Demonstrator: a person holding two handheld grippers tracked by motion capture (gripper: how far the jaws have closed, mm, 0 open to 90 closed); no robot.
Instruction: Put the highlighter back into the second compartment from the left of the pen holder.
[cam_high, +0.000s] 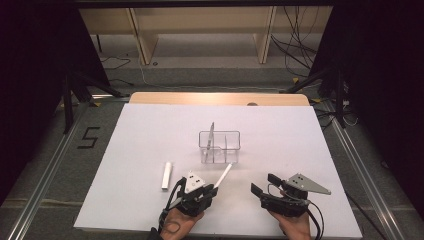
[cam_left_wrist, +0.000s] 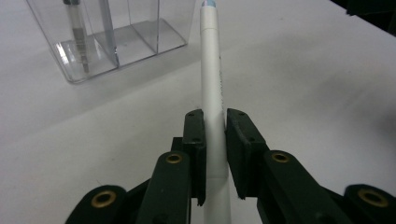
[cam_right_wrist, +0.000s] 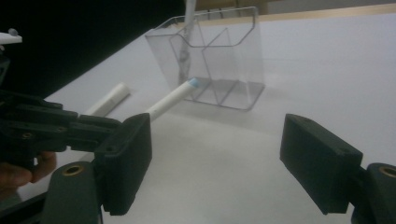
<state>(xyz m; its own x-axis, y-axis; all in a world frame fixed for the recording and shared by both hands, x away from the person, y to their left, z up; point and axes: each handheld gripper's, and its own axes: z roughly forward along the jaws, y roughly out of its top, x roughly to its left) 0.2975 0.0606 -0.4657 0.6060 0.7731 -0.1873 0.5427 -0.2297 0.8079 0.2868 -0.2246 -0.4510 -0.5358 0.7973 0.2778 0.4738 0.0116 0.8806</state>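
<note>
My left gripper (cam_high: 212, 189) (cam_left_wrist: 215, 121) is shut on a white marker (cam_high: 223, 175) (cam_left_wrist: 212, 70), gripped low on its barrel. The marker's blue-tipped end points toward a clear plastic organizer (cam_high: 220, 146) (cam_left_wrist: 112, 37) and stops just short of it. A slim pen (cam_high: 211, 135) (cam_left_wrist: 77, 32) stands upright in the organizer's left compartment. Another white marker (cam_high: 166, 175) (cam_right_wrist: 109, 100) lies flat on the table to the left. My right gripper (cam_high: 264, 183) (cam_right_wrist: 217, 154) rests open near the front edge with nothing between its jaws. The right gripper view also has the held marker (cam_right_wrist: 173, 99) and the organizer (cam_right_wrist: 210, 51).
A white sheet (cam_high: 150, 130) covers the table, with a wooden strip (cam_high: 220, 98) along its far edge. Black stands and cables are on the floor beyond and to both sides.
</note>
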